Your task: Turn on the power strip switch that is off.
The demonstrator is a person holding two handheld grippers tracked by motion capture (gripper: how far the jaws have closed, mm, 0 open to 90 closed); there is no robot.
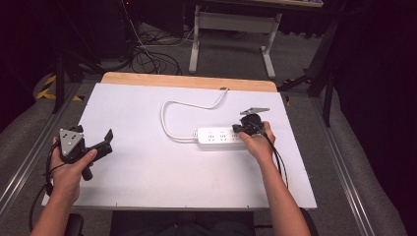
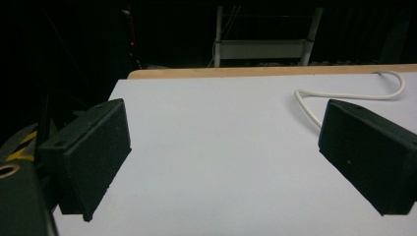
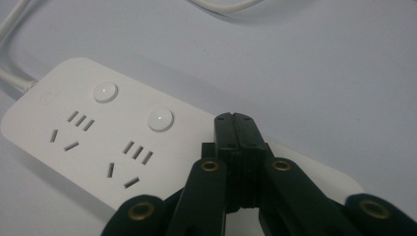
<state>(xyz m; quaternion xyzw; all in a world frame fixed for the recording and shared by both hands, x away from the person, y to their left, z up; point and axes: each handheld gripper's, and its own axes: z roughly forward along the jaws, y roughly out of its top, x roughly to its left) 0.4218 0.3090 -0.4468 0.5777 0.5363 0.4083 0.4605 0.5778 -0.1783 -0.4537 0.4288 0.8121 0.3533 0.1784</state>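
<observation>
right gripper (image 3: 236, 129) jaws pressed together over power strip (image 3: 98, 132), likely to poke a switch button (my guess) | left gripper (image 2: 223, 152) wide, idle over table (image 2: 221, 113)

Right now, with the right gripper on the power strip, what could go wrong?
1. The shut right gripper seems to be pressing the power strip near one end; nothing steadies it, so it may slide or tip.
2. Its tip could miss the round switch button.
3. The looped white cord may drag.
</observation>
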